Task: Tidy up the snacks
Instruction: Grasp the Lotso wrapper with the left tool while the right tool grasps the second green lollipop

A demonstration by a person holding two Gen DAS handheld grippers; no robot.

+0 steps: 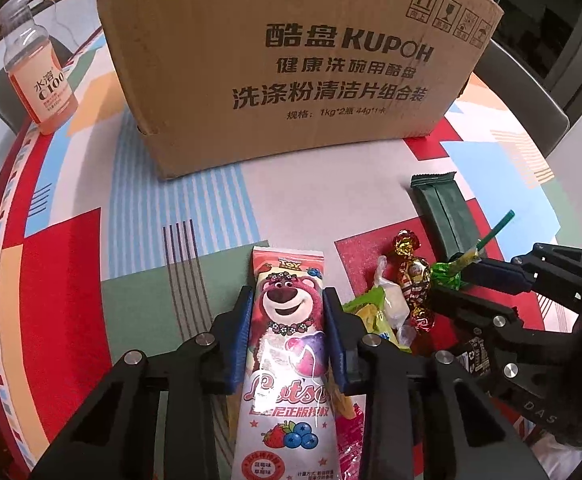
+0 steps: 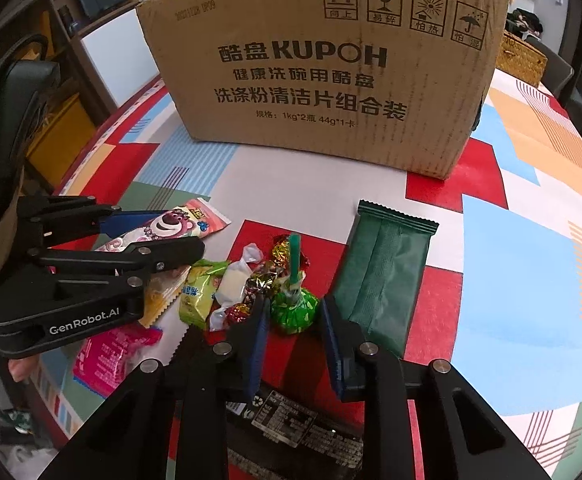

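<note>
A pink Lotso bear snack packet (image 1: pixel 287 344) lies lengthwise between the blue pads of my left gripper (image 1: pixel 287 300), which is shut on it; it also shows in the right wrist view (image 2: pixel 171 222). My right gripper (image 2: pixel 293 316) is open around a green-wrapped lollipop (image 2: pixel 294 308) with a green stick, the jaws not touching it. In the left wrist view the lollipop (image 1: pixel 447 274) sits at the right gripper's tips. A dark green bar packet (image 2: pixel 379 276) lies right of it. Small wrapped candies (image 2: pixel 247 284) and a yellow-green packet (image 2: pixel 199 292) lie between the grippers.
A large brown KUPOH cardboard box (image 1: pixel 291 64) stands at the back of the colourful patterned table (image 1: pixel 71 288). An orange drink bottle (image 1: pixel 39 76) stands at the far left. A pink packet (image 2: pixel 111 356) and a black packet (image 2: pixel 291 424) lie near the front edge.
</note>
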